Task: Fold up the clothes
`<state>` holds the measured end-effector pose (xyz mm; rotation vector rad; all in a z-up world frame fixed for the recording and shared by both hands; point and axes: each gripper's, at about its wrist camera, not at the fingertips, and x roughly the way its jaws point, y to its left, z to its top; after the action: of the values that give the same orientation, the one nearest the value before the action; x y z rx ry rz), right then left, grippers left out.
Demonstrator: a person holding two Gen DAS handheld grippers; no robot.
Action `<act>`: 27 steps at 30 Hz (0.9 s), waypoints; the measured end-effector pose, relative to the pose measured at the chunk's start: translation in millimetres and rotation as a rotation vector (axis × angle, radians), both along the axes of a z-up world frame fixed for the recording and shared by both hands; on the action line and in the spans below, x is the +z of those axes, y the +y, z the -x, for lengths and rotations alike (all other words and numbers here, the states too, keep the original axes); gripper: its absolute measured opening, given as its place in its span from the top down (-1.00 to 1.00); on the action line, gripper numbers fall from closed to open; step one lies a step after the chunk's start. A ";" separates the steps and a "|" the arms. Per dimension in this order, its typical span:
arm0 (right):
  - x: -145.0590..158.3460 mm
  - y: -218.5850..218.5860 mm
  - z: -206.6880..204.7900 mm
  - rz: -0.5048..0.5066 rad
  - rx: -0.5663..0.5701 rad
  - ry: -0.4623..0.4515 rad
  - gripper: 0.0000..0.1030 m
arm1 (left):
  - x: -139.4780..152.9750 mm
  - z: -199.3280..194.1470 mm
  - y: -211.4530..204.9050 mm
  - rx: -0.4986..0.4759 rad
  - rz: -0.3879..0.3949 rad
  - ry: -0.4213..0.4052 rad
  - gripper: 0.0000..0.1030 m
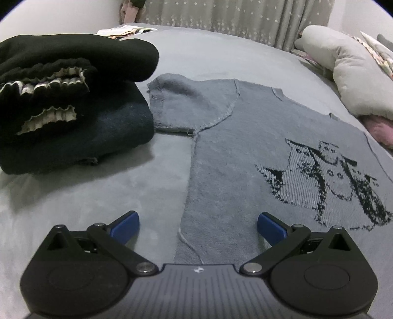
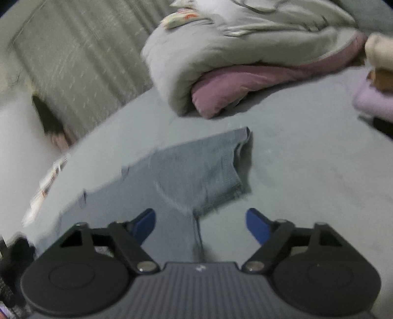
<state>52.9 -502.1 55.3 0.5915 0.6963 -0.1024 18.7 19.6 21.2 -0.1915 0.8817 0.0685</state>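
Note:
A grey short-sleeved knit top (image 1: 235, 147) with a black cat pattern lies spread flat on the grey bed. My left gripper (image 1: 197, 227) is open and empty, low over the top's left side seam near the hem. In the right wrist view the top's other sleeve (image 2: 208, 166) lies flat ahead, its edge slightly curled. My right gripper (image 2: 200, 227) is open and empty, over the seam below that sleeve. This view is blurred.
A stack of folded dark clothes (image 1: 68, 103) sits left of the top. A grey and pink duvet (image 2: 233, 61) is bunched at the bed's far right, also seen in the left wrist view (image 1: 348, 73). A curtain (image 1: 233, 19) hangs behind. Papers (image 2: 46, 186) lie at the bed's far edge.

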 end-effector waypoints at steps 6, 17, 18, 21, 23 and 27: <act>-17.2 -0.8 -26.2 -0.009 -0.061 0.054 -0.39 | 0.9 -4.5 2.9 0.013 0.042 0.011 -1.00; -31.5 -9.7 -24.4 -0.015 -0.187 0.054 0.70 | -1.4 -7.3 -4.2 -0.012 0.009 0.027 -1.00; -31.6 -11.0 -23.0 -0.021 -0.189 0.050 0.70 | -1.3 -7.2 -3.8 -0.013 0.008 0.028 -1.00; -33.3 -18.2 -18.7 -0.077 -0.222 0.032 0.62 | -0.3 -7.1 -1.0 -0.008 0.021 0.030 -1.00; -32.0 -22.1 -19.2 -0.078 -0.249 0.023 0.41 | 0.1 -6.8 -0.1 -0.002 0.021 0.034 -1.00; -23.8 -27.8 -27.8 -0.007 -0.262 0.005 -0.45 | 1.9 -7.0 2.0 0.008 0.030 0.033 -1.00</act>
<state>80.7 -529.9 31.5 0.6873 0.6216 -0.3452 25.7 21.7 23.0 -0.2220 0.9157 0.0660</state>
